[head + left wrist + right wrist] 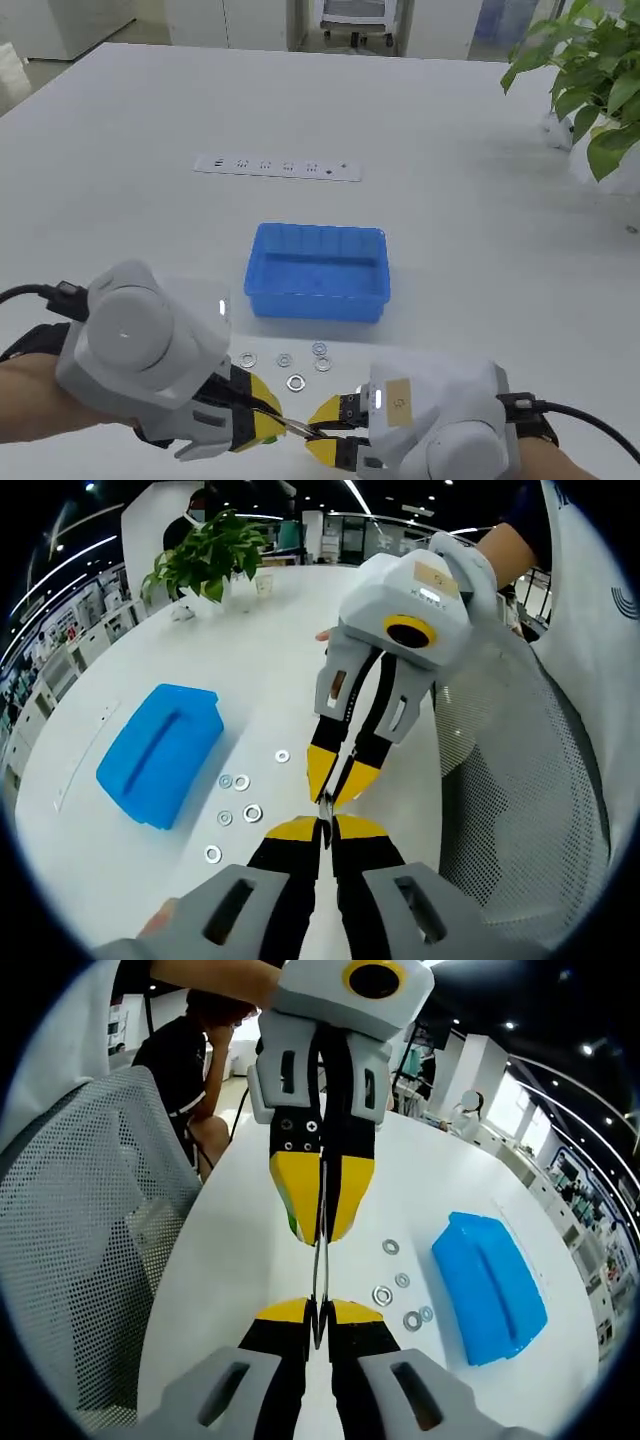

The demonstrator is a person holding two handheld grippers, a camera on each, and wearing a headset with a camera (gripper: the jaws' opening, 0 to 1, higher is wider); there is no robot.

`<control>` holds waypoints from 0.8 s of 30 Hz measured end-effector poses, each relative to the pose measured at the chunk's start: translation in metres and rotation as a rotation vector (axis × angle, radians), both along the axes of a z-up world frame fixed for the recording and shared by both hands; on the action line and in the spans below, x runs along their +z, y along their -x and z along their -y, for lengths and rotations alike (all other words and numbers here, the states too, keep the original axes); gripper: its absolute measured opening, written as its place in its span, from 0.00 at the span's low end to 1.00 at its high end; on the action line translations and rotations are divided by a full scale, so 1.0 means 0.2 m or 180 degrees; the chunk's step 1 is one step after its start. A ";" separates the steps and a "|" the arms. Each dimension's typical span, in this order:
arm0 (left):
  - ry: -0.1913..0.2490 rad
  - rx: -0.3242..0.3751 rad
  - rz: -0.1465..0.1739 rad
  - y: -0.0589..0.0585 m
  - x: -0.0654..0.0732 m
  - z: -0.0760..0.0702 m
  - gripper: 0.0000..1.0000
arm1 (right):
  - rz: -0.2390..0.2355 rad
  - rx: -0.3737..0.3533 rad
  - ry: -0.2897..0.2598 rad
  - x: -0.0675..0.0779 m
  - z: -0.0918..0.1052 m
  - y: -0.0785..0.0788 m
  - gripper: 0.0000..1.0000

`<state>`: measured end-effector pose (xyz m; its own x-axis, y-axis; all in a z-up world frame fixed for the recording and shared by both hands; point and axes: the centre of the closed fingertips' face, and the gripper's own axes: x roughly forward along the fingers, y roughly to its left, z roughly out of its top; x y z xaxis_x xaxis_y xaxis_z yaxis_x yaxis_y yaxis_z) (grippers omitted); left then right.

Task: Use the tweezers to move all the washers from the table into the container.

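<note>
- The tweezers (298,428) are held in the air over the near edge of the tabletop (450,200), spanning the gap between the two grippers, which face each other tip to tip.
- The left gripper (272,420) is seen with its jaws drawn narrow and pinched on one end of the tweezers. The thin metal is caught between its yellow tips in the left gripper view.
- The right gripper (322,432) is likewise closed down on the other end, as shown in the right gripper view, where the metal runs straight out from between its own tips.
- A double hold of this kind is judged to be a regrip or handover. The tool is steadied by one gripper so that the other can be seated where the tweezers can be squeezed.
- The washers (295,382) are scattered flat on the tabletop, just beyond the grippers and just short of the container's near wall. None is touched by the tool.
- The blue container (318,272) is set near the middle of the tabletop, open side up, and no washer can be made out in it.
- The transfer is therefore judged not yet begun.
- A white power strip (277,167) is laid beyond the container, and a potted plant (590,70) is placed at the far right corner, both well apart from the work.
</note>
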<state>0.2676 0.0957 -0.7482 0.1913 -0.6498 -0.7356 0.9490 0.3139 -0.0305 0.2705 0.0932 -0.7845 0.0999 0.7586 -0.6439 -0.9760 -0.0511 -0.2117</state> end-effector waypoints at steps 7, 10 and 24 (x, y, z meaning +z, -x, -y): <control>0.0062 0.0033 0.0026 -0.02 0.02 0.07 0.08 | -0.0156 -0.0130 -0.0186 0.01 0.04 -0.01 0.07; 0.0108 0.0102 0.0000 -0.02 0.03 0.09 0.06 | -0.0186 -0.0172 -0.0260 0.01 0.06 -0.02 0.07; 0.0235 0.0060 0.0076 -0.03 0.05 0.18 0.07 | -0.0254 -0.0188 -0.0424 0.02 0.10 -0.03 0.07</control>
